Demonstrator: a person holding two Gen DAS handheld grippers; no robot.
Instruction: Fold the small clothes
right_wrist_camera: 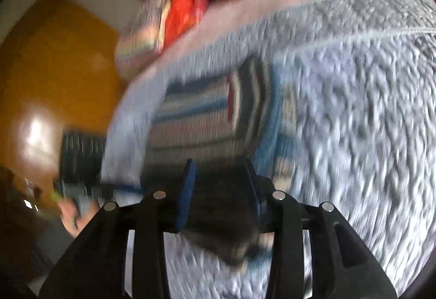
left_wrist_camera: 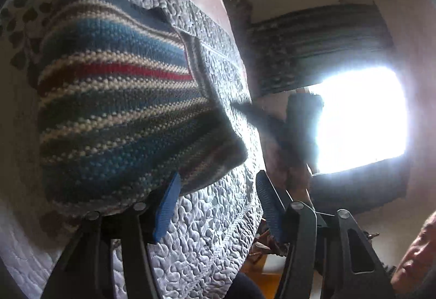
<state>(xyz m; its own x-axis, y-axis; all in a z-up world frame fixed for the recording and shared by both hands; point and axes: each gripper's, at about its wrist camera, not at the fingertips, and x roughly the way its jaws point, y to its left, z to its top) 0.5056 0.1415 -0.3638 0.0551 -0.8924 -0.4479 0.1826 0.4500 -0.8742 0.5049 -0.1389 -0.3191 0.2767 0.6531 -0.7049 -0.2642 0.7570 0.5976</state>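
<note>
Blue-padded fingers point(right_wrist_camera: 188, 195) of the right gripper point(right_wrist_camera: 222, 190) clamp a dark edge of the striped knit sweater point(right_wrist_camera: 207, 119), which lies on the grey quilted bedspread point(right_wrist_camera: 354, 122). Tilted beside the sweater's hem, the left gripper point(left_wrist_camera: 218, 201) stands spread and empty, one pad touching the knit.

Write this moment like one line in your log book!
left tongs: open, beside striped sweater | right tongs: shut on striped sweater | surface: grey quilt | right view blurred

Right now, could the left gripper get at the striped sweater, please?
Probably yes: the left gripper is open beside the striped sweater on the quilted cover, and nothing lies between them.
</note>
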